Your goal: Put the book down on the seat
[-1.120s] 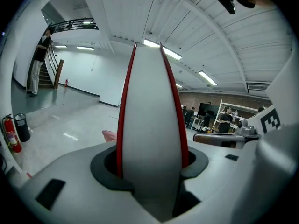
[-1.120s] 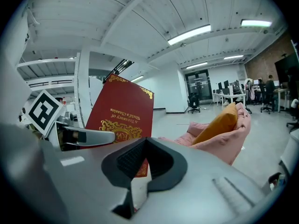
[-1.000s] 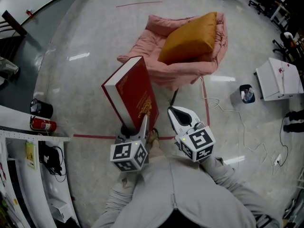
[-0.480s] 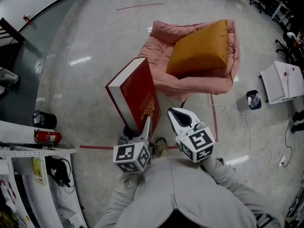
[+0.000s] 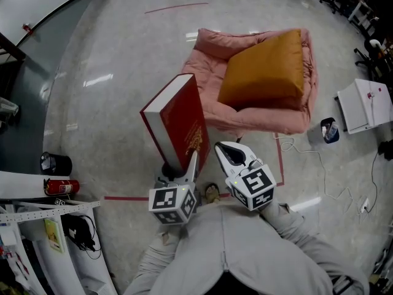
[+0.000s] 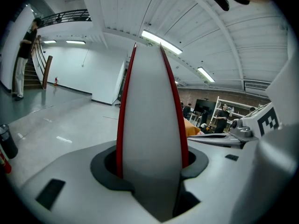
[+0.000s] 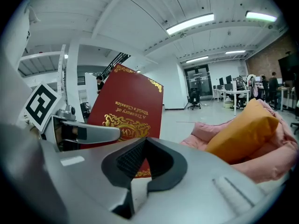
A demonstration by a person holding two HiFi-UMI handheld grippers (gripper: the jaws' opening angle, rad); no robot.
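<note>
Head view: at far left a black bin point(image 5: 51, 163) stands beside a fire extinguisher point(image 5: 60, 187). The left gripper point(image 5: 178, 166) clamps the red book point(image 5: 178, 118) upright above the floor, just left of the pink seat point(image 5: 209, 72). An orange cushion point(image 5: 264, 69) takes up most of the seat. The right gripper point(image 5: 228, 153) is closed on nothing. Farther right, a small dark bin point(image 5: 330, 129) holds pale items.

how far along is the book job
Done: the book is lifted, upright, clamped in the left gripper. In hand: it hangs above the floor, short of the seat, not touching it. Left: bring it over the seat and lay it down, probably on the bare pink front, since the cushion covers much of it. The right gripper is shut and empty.
</note>
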